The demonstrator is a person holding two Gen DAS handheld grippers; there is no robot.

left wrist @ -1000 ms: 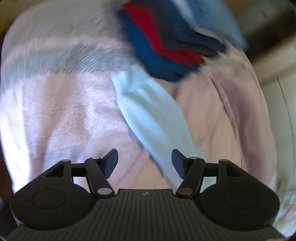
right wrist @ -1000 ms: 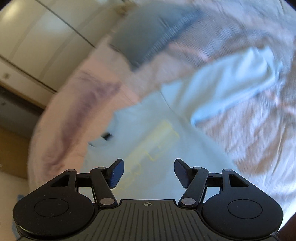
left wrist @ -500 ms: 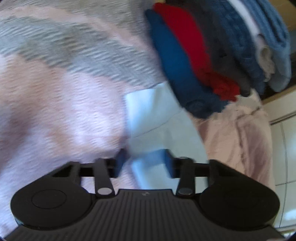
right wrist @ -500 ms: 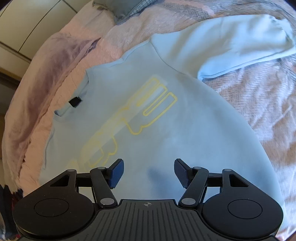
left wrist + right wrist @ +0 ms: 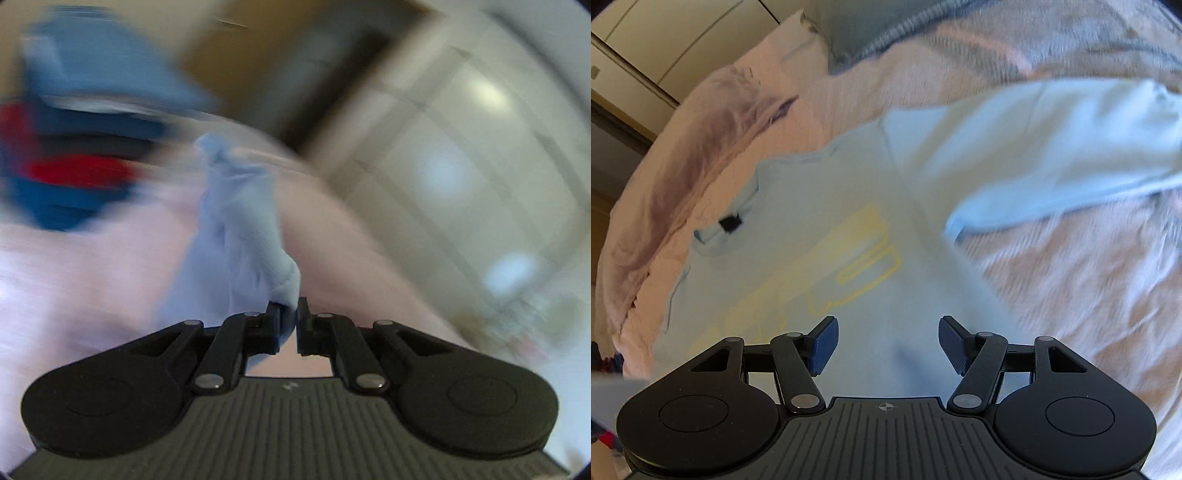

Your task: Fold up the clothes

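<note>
The left gripper [image 5: 287, 317] has just been closing and now pinches the cuff end of the pale blue sleeve [image 5: 240, 236] between its jaws. A second ago those jaws stood wide apart over the sleeve as it lay flat on the pink blanket [image 5: 74, 280]. Now the sleeve rises from the grip in a bunched, upright fold, lifted off the blanket. The view has also swung: the stack of folded clothes [image 5: 74, 155] in blue, red and dark tones, which sat top centre before, is now a blur at the left, and pale cupboard doors [image 5: 461, 155] fill the right side.

The right gripper [image 5: 888, 341] hangs with its jaws wide apart and nothing between them, just as a second ago. It sits over the light blue sweatshirt [image 5: 798, 229], which lies spread front-up on the pink blanket [image 5: 1071, 295]. Compared with half a second ago the sweatshirt looks larger and closer, and its chest fills the space between the blue pads [image 5: 823, 345].

Large block letters outlined in yellow [image 5: 849, 266] run across the chest; they are too blurred and angled to read. A small dark tag [image 5: 730, 223] sits at the neckline, with no legible writing. The sweatshirt's other sleeve [image 5: 1052, 147] stretches away to the upper right. A grey pillow [image 5: 864, 26] lies at the top edge.
</note>
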